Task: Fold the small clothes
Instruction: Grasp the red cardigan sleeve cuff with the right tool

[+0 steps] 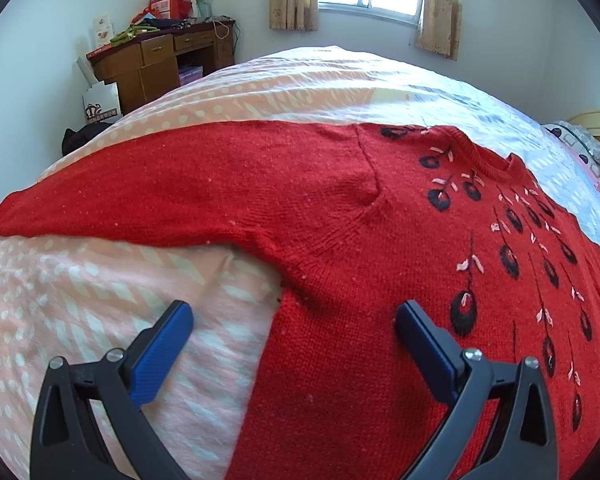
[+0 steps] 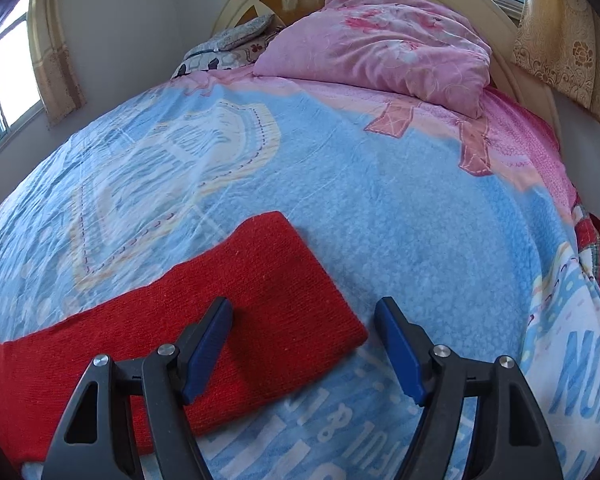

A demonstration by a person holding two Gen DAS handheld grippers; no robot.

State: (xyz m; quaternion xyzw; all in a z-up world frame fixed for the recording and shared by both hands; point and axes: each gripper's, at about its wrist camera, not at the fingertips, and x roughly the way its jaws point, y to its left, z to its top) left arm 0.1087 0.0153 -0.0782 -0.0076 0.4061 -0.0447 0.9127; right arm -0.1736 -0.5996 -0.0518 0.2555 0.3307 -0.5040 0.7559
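1. Your right gripper [image 2: 304, 344] is nearest its sleeve. Its blue fingers [image 2: 210, 344] are open and hold nothing. One finger is over the red sleeve end [image 2: 284, 280] and the other is over the blue fuzzy blanket [image 2: 380, 200] just beside that sleeve end.
2. Your left gripper [image 1: 294, 344] is open wide and holds nothing too. It sits over the side edge of the red knitted sweater with black flowers [image 1: 380, 280].
3. The sweater lies flat on the bed, face up, with both sleeves spread out. The other sleeve [image 1: 160, 196] runs out from the sweater onto the pink spotted sheet [image 1: 80, 300].
4. The sweater looks soft, thick and floppy, and probably light. It will sag when you lift it and should not slip much. It will not break, but the flower stitches could snag.
5. Take the sleeve by its end, and the body by its side edge.
6. Count: one sweater, two sleeves, two grippers.
7. Farthest from the sweater are one pink quilt [image 2: 380, 48], folded, and one brown wooden desk [image 1: 160, 60].
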